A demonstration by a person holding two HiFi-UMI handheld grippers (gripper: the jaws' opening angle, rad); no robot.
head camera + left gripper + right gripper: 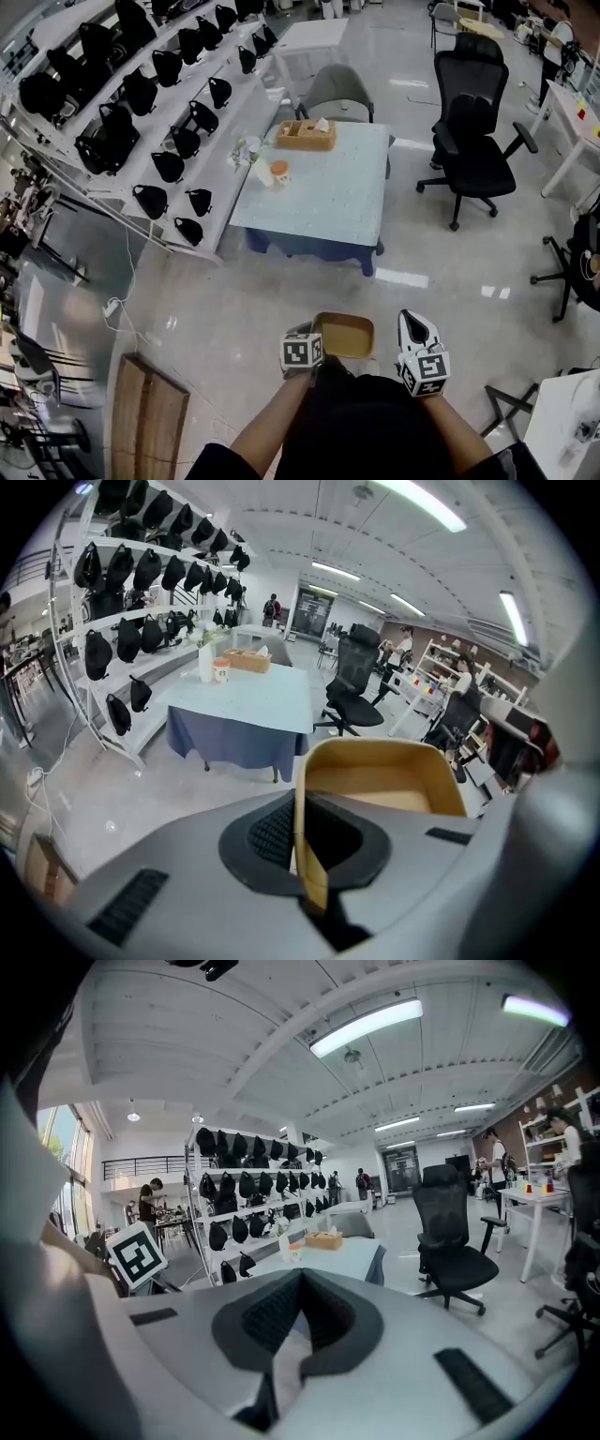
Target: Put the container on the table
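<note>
My left tongs (301,810) pinch one wall of the tan container (380,771) jutting just ahead, my right tongs (300,1281) pressed together empty beside it; that one-sided hold could let it swing loose before the table (272,694) well ahead.

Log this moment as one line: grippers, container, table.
left gripper: shut on container | right gripper: shut, empty | container: carried, not yet on table | table: ahead

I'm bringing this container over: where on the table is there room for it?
The table is bare across its near half, from cup to front edge, and right side. Crowded: far left, with tissue box and vase.
</note>
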